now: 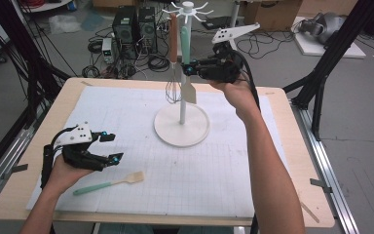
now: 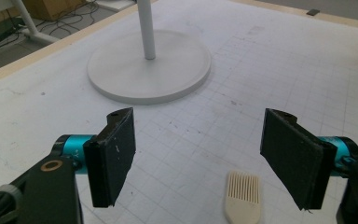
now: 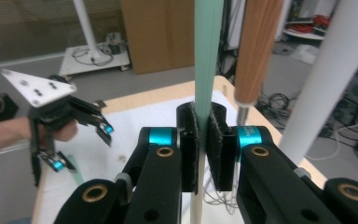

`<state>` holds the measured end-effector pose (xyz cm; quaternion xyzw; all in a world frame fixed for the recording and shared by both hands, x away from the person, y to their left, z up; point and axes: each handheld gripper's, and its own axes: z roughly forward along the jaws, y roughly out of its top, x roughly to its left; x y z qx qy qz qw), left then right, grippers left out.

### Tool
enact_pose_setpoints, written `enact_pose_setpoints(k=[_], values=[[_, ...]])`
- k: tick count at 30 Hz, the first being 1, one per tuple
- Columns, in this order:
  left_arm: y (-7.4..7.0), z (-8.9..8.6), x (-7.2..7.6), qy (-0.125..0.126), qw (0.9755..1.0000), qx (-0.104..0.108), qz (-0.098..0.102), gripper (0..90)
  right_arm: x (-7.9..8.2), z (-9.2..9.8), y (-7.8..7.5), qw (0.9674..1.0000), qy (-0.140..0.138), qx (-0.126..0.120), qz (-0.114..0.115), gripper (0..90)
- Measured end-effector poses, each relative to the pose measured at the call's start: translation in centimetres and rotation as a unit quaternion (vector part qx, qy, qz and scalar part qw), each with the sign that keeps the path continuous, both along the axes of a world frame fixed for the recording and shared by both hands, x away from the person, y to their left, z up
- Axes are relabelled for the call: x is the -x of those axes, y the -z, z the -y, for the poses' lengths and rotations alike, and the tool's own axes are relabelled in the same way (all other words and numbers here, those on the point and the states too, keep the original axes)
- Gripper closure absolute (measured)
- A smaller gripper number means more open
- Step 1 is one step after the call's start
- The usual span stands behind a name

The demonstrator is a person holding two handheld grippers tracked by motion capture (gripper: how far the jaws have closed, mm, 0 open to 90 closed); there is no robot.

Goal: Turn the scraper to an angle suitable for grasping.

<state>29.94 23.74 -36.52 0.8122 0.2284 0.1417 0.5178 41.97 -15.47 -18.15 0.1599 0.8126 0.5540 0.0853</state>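
Between the right gripper's point(image 3: 204, 149) pads: a mint-green spatula handle point(image 3: 208, 51), pinched tight, hanging vertical. Pale blade point(image 1: 189, 92) dangles just below the gripper in the high view. Jaws pressed together on it, no visible gap either side.

Just beside the grip: the wood-handled whisk point(image 1: 173, 58) hangs next to the spatula, handles near parallel, whisk wires level with the blade. Behind both, the white rack pole point(image 1: 182, 105); hook ring point(image 1: 189, 8) at the top, above the gripper. Cannot tell whether the spatula's top end is on a hook or clear of it.

Far from that gripper, at the table's near left: left gripper point(image 1: 108, 146), jaws spread wide with nothing between them, hovering low over the grid mat point(image 1: 214, 165). Just beyond its fingertips lies a second mint-handled brush point(image 1: 108, 184), pale bristle head point(image 2: 243, 200) flat on the mat, untouched.

Risks, as judgement:
- Grip sits low on a long handle, so the top end may swing and miss or snag the hook.
- The whisk is close; any sideways move of the spatula could knock it and set it swinging or drop it off the rack.
- A pull on a caught hook loads the rack; its round base point(image 1: 181, 127) could tip or skid.
- Smooth handle could slip down through the pads.
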Motion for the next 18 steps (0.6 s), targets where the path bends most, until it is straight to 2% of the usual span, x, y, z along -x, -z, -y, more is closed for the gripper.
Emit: enact_pose_setpoints(k=[5,9,14,18], values=[[-0.04,0.07,0.02,0.001,1.0000,-0.002,0.002,26.8,-0.26,-0.32,-0.72,1.0000,0.002,0.003,-0.001,84.5],[0.01,-0.02,0.05,0.000,1.0000,-0.001,0.000,26.9,-0.55,-0.03,-0.63,0.9999,0.010,0.002,-0.011,84.5],[0.16,0.15,-0.07,0.003,1.0000,-0.001,-0.003,26.8,-0.68,0.06,-0.75,1.0000,0.006,0.001,-0.008,84.4],[0.12,0.26,0.00,0.003,1.0000,-0.003,-0.001,26.9,-0.89,-0.05,-0.71,0.9998,0.007,-0.005,-0.015,84.4]])
